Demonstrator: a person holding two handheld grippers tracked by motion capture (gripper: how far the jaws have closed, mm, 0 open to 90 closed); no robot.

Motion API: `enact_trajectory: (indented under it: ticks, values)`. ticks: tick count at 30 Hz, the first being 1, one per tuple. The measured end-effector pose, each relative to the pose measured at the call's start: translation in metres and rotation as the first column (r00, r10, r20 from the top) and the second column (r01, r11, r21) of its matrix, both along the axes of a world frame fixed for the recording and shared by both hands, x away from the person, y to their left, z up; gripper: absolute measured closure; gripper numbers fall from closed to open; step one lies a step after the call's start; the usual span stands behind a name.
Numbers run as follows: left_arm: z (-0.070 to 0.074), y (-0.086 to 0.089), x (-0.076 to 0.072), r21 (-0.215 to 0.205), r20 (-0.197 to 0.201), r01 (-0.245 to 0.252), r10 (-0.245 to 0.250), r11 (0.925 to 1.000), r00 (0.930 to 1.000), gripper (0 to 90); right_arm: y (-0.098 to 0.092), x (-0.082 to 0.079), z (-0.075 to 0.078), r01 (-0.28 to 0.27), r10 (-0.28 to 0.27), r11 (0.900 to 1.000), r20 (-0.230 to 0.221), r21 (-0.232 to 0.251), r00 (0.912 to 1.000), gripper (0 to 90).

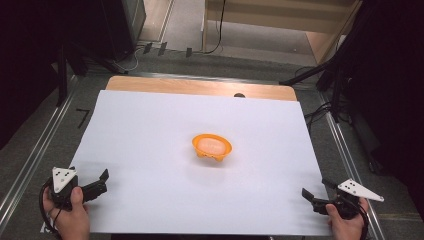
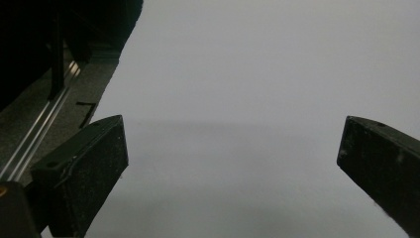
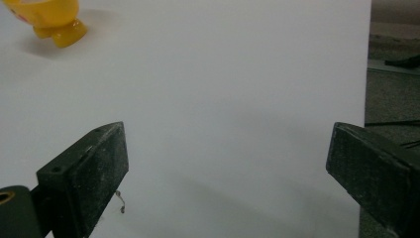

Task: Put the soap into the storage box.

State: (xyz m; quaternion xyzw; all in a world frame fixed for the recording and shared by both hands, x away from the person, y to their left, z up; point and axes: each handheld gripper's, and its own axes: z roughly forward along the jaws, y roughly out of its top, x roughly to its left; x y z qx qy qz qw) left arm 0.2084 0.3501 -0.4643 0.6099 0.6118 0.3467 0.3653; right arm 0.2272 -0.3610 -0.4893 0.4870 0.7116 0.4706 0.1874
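Holding both tools at the desk's near corners, I keep the left gripper (image 1: 102, 181) and right gripper (image 1: 309, 196) spread wide and empty. The orange footed bowl (image 1: 212, 147) sits mid-desk; I'd approach its rim slowly. White sheet (image 1: 150, 130) covers wood; dark room, cables beyond.

Orange bowl (image 3: 49, 20) cut off by the top and left edges of the right gripper view, leaving just its underside and stubby feet; pale contents in the high view too small and blurred to identify. Small dark object (image 1: 239, 95) on the table's far wooden strip, too tiny to make out. Person's forearms cropped by the bottom edge of the high view, and the right gripper's (image 3: 225, 158) right-hand jaw clipped at the frame's corner in its own view.
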Motion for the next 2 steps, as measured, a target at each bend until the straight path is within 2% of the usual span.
enact_trajectory:
  ticks: [2]
  values:
    - [-0.0001,0.0002,0.0001,-0.003,0.001,0.001,-0.001,1.0,1.0,0.0,0.0012,-0.0002,0.0009,0.003,-0.003,1.0,0.003,-0.011,1.0,1.2]
